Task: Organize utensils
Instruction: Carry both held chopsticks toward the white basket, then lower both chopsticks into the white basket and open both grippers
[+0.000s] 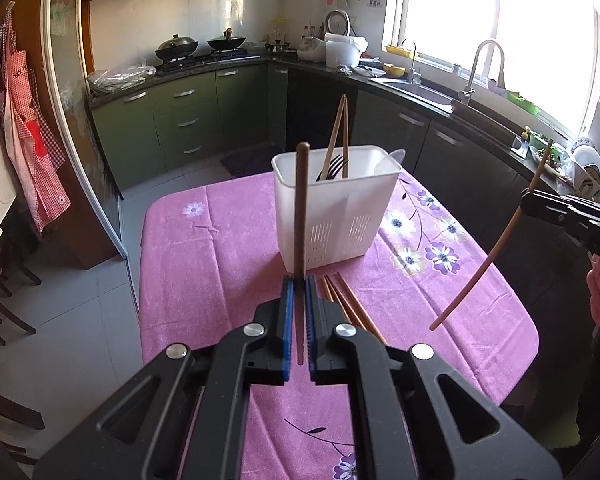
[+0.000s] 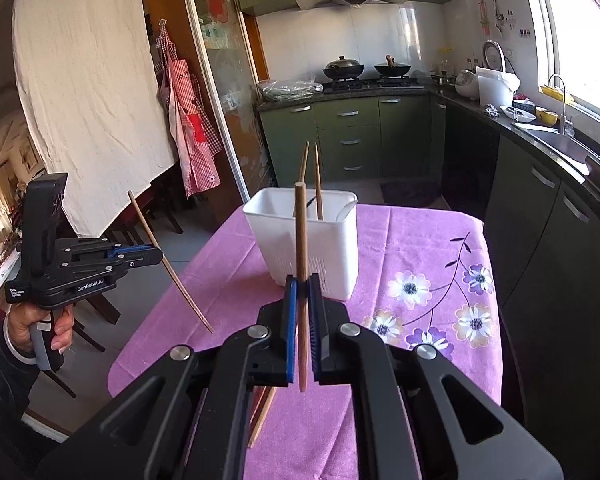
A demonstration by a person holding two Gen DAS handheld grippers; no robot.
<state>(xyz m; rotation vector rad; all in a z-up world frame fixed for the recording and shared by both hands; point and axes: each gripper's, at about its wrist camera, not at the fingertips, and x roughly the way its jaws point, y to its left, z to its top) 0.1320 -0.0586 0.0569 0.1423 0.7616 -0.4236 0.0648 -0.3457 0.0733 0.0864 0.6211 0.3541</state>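
A white slotted utensil holder (image 1: 332,208) (image 2: 306,244) stands on the purple flowered tablecloth (image 1: 204,264) with two chopsticks (image 1: 338,136) and a dark fork (image 1: 334,168) inside. My left gripper (image 1: 299,280) is shut on a dark brown chopstick (image 1: 301,208), held upright above the table in front of the holder. It also shows in the right wrist view (image 2: 156,254), at the left, with its chopstick (image 2: 168,260). My right gripper (image 2: 303,280) is shut on a lighter chopstick (image 2: 301,264), upright before the holder. It shows at the right in the left wrist view (image 1: 524,204) with its chopstick (image 1: 488,260).
Several loose chopsticks (image 1: 348,304) lie on the cloth just right of my left gripper. Green kitchen cabinets (image 1: 188,120), a stove with woks (image 1: 200,46) and a sink (image 1: 424,90) stand behind the table. A chair (image 2: 80,312) stands at the table's left.
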